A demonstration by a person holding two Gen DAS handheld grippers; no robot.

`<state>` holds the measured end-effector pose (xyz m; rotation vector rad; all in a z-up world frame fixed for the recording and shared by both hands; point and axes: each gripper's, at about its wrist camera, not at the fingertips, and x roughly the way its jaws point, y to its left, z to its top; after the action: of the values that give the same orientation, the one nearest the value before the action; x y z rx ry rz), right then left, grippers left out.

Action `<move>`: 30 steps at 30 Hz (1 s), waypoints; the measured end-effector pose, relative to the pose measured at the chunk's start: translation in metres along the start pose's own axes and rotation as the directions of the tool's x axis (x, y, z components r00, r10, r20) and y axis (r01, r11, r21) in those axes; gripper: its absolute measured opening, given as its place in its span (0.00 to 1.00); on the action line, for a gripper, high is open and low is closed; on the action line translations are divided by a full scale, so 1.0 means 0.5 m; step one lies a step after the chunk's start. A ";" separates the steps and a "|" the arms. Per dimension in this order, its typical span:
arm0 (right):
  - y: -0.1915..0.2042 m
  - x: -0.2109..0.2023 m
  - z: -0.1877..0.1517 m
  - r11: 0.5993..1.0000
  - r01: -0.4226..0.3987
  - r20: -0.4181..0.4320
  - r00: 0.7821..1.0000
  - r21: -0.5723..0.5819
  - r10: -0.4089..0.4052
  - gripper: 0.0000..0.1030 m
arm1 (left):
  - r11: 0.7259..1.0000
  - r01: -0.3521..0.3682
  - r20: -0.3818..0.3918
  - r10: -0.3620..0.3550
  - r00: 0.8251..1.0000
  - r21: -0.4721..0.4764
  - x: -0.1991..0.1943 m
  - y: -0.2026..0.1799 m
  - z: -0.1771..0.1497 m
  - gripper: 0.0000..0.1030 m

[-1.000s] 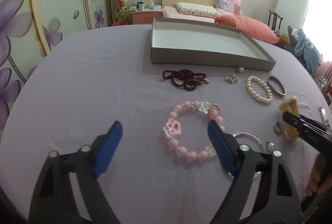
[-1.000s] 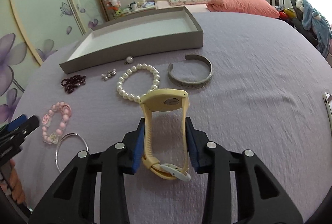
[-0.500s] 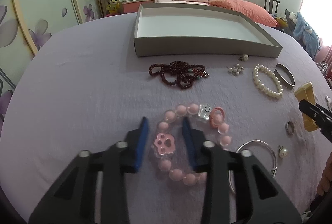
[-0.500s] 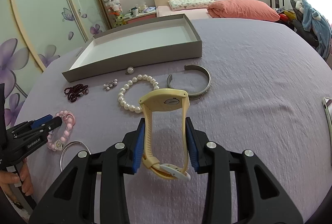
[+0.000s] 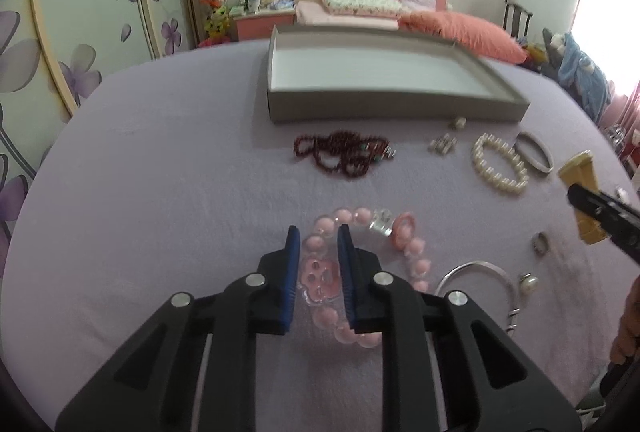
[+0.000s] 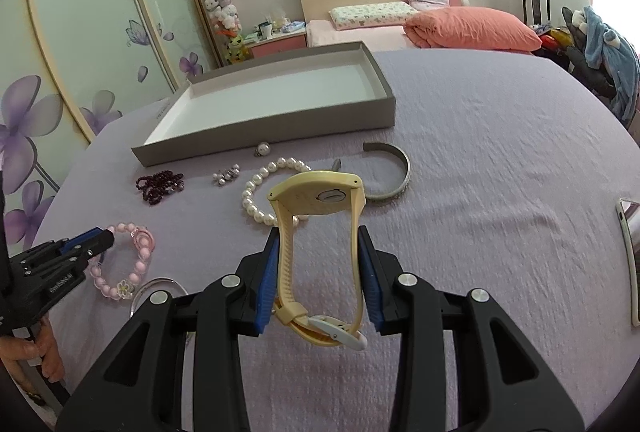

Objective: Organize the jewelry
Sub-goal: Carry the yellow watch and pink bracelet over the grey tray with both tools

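Bedroom setting: round table under a lilac cloth (image 6: 500,160), bed and flowered wardrobe doors behind. Item one, grey tray (image 6: 280,124), shallow, nothing inside, standing at the far side, presumably the place meant for every piece. Item two, yellow watch (image 6: 320,232), pinched by its strap between the blue pads of the right gripper (image 6: 318,272) and raised off the cloth, face forward toward the tray, likely ready for carrying over. Item three, pink bead bracelet (image 5: 360,264), flat on the cloth; the left gripper (image 5: 319,272) has its fingers drawn narrow around the paw charm, whether firmly pressing cannot be told, apparently for the pick-up. Items loose in a row just before the tray: dark red beads (image 5: 344,152), pearl bracelet (image 5: 498,164), silver cuff (image 6: 390,176), small pearl pieces. Near the pink bracelet: thin silver bangle (image 5: 480,276), a ring (image 5: 540,244).
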<state>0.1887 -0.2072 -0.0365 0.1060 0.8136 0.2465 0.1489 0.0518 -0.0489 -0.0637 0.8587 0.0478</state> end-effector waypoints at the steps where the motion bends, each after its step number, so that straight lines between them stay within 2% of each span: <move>1: 0.002 -0.003 0.003 1.000 -0.002 0.006 1.000 -0.002 0.002 0.37 | 1.000 0.006 0.012 -0.006 1.000 0.001 -0.008 -0.002 0.004 0.19; 9: 0.020 -0.017 0.013 1.000 -0.016 0.037 0.999 -0.022 0.017 0.37 | 0.998 0.057 0.127 -0.059 0.990 0.021 -0.089 -0.022 0.038 0.19; 17: 0.031 -0.022 0.030 0.999 -0.025 0.058 0.998 -0.037 0.027 0.37 | 0.997 0.068 0.189 -0.072 0.979 0.030 -0.123 -0.028 0.072 0.18; 19: 0.031 -0.022 0.039 0.999 -0.025 0.065 0.997 -0.044 0.028 0.37 | 0.997 0.071 0.207 -0.077 0.975 0.033 -0.130 -0.028 0.084 0.01; 23: 0.037 -0.021 0.077 0.998 -0.014 0.101 0.995 -0.063 0.020 0.37 | 0.997 0.061 0.251 -0.068 0.965 0.036 -0.143 -0.029 0.131 0.01; 27: 0.041 -0.012 0.116 0.997 0.003 0.122 0.993 -0.073 0.006 0.37 | 0.997 0.064 0.254 -0.073 0.964 0.041 -0.131 -0.031 0.176 0.01; 30: 0.040 -0.014 0.125 0.997 -0.011 0.131 0.991 -0.079 0.021 0.37 | 0.996 0.068 0.234 -0.079 0.969 0.057 -0.121 -0.024 0.173 0.02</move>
<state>0.2262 -0.1896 0.0151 0.0552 0.6709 0.2832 0.1754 0.0455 0.0539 -0.0431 0.6185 -0.0347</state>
